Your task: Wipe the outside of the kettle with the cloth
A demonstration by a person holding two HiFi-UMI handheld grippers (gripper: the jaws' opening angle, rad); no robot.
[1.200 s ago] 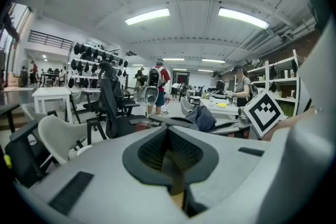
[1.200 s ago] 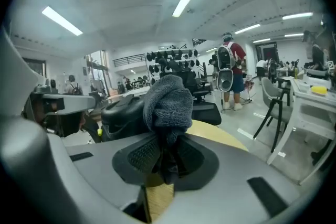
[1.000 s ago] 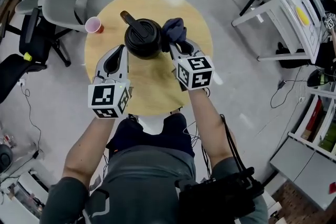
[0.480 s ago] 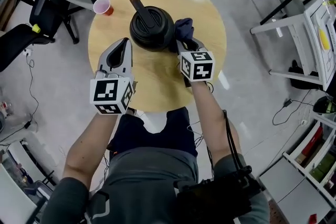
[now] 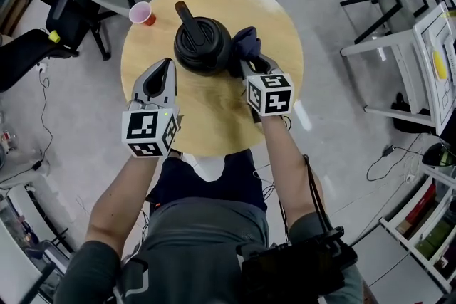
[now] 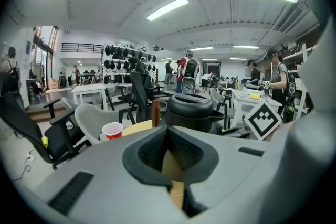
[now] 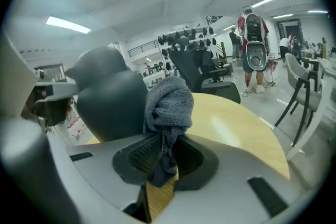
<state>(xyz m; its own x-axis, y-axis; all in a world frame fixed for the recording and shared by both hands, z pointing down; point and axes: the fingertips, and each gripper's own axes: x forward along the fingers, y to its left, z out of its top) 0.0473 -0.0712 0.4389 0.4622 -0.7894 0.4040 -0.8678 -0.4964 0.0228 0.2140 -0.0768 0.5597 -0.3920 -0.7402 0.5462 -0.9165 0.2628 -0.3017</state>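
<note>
Kettle (image 5: 203, 46) stands on the far half of the round wooden table (image 5: 214, 124). The right gripper (image 5: 244, 63) clamps a grey cloth (image 5: 246, 43) at the kettle's right side. The left gripper (image 5: 168, 62), jaws closed on nothing, hovers near-left of the kettle.

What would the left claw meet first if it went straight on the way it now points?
Most likely the round black kettle. It stands just ahead of the left claw, slightly right of centre in the left gripper view, so the claw might only graze its left side. Depth is hard to judge.
</note>
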